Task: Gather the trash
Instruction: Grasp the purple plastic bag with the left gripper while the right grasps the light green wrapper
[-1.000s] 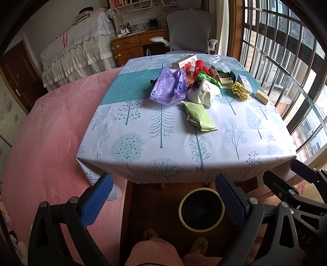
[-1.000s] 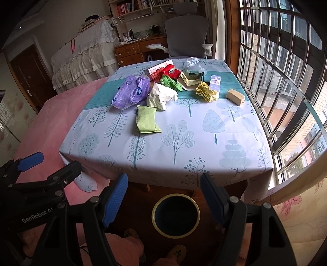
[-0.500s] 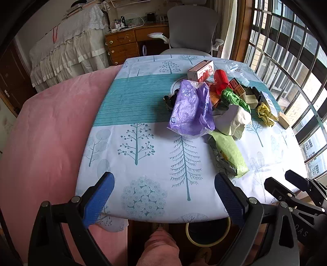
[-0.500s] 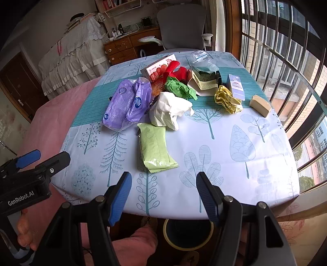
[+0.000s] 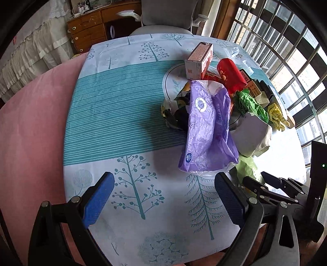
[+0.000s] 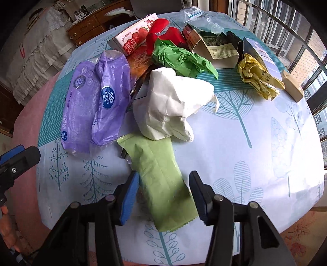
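Note:
A heap of trash lies on the tree-print tablecloth [image 6: 265, 143]. A flat green packet [image 6: 161, 180] lies nearest, lengthwise between the fingers of my right gripper [image 6: 163, 188], whose jaws are closing on it; the pads stand at its edges without squeezing it. Behind it sit a crumpled white paper bag [image 6: 173, 102] and purple plastic wrappers [image 6: 96, 102]. My left gripper [image 5: 163, 192] hangs open over bare cloth, just short of the purple wrapper [image 5: 206, 126]. The right gripper [image 5: 271, 182] shows at the left wrist view's right edge.
Farther back lie green crumpled paper [image 6: 181, 59], a red wrapper [image 6: 163, 30], a strawberry carton [image 6: 134, 38], an open cardboard box [image 6: 212, 47], yellow crumpled paper [image 6: 257, 75] and a tan block [image 6: 292, 86]. A grey chair [image 5: 165, 14], window bars [image 5: 286, 51] and pink bedding [image 5: 30, 122] surround the table.
Both grippers have come forward and down from above the floor bin to over the table. The right jaws have narrowed around the green packet. The bin has left view.

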